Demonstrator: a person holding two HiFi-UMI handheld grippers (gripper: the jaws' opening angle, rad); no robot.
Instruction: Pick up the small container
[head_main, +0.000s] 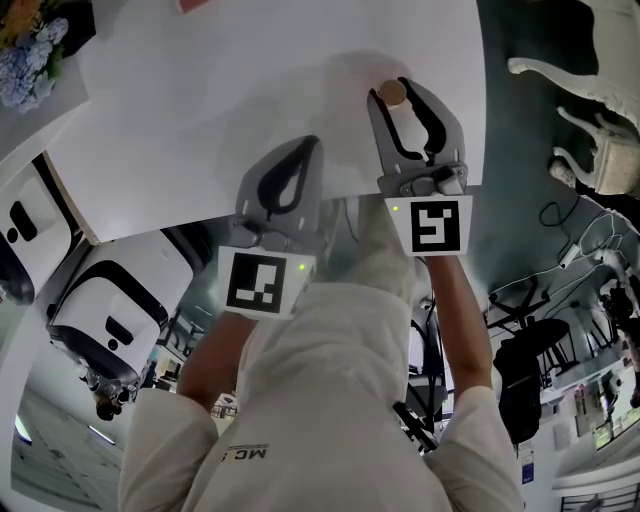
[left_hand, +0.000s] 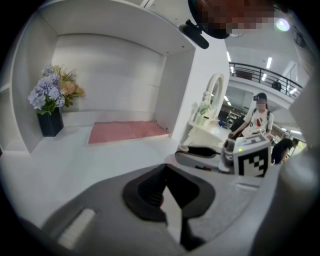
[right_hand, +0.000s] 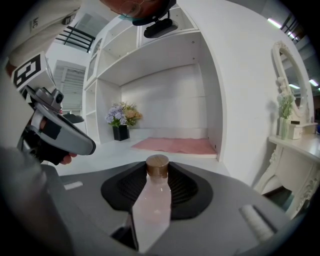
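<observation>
Small container (right_hand: 152, 205) is a little pale pink bottle with a brown cap, standing upright between the right gripper's (head_main: 396, 88) pads out at the far right of the white shelf top (head_main: 200, 120), and those pads look snug against its sides. My guess is it's light, stiff, smooth and a bit slippery, so I'd hold the flat body below the cap, not the cap. Left gripper (head_main: 308, 142) sits nearer and left, tips pinched together on nothing.

"MC" on the white shirt (head_main: 330, 400)
</observation>
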